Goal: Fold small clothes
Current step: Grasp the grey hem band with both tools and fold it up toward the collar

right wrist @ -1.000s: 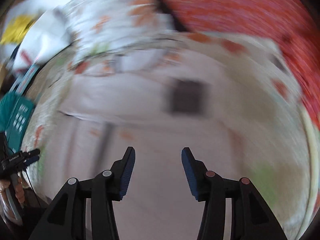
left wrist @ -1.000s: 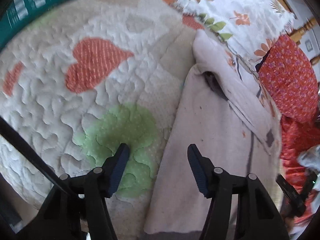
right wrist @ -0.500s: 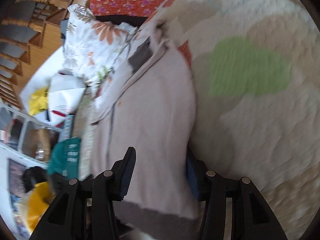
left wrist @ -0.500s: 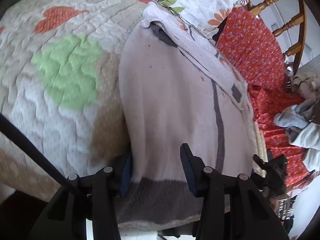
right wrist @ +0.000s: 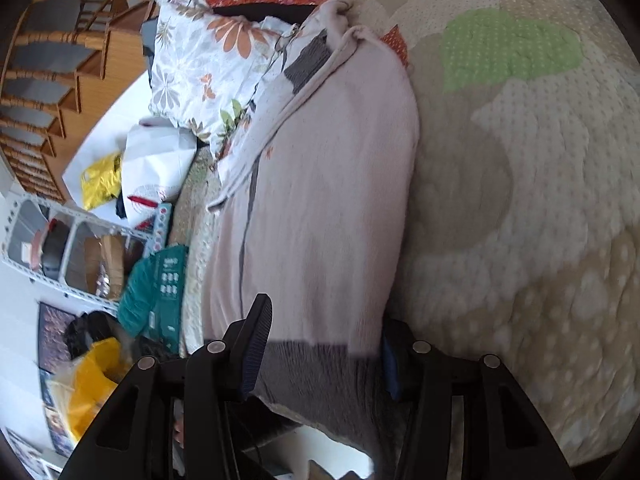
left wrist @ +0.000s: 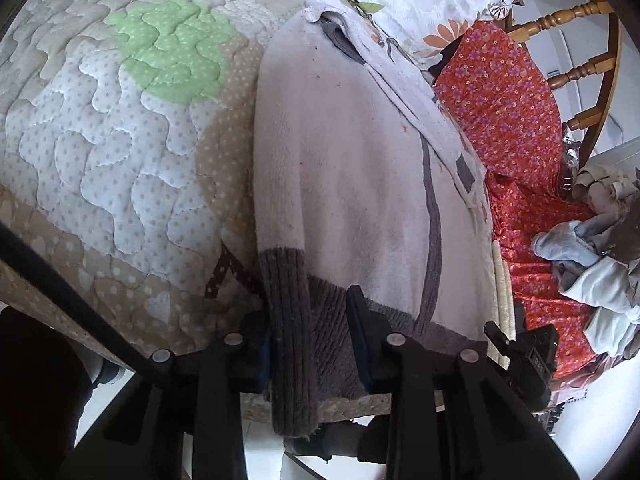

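Note:
A small pale pink knitted sweater (left wrist: pixel 360 168) with grey cuffs, a grey hem and a grey stripe lies lengthwise on the quilted bed. It also shows in the right wrist view (right wrist: pixel 320 200). My left gripper (left wrist: pixel 312 340) is open, its fingers either side of the grey cuff (left wrist: pixel 288 320) and hem at the near edge. My right gripper (right wrist: pixel 320 352) is open, its fingers straddling the grey hem (right wrist: pixel 320 372) at the opposite corner. Neither jaw has closed on the fabric.
The quilt (left wrist: pixel 120 140) has green and orange patches. A floral pillow (right wrist: pixel 200 60) and a red floral cloth (left wrist: pixel 504 92) lie beyond the sweater. A heap of other clothes (left wrist: pixel 592 256) sits right. A wooden chair (left wrist: pixel 580 40) stands behind. A shelf rack (right wrist: pixel 72 248) and bags are beside the bed.
Both grippers have come down to the sweater's grey hem end, one at each corner. The sweater's cuff and hem now sit between the fingers. The jaws stay open.

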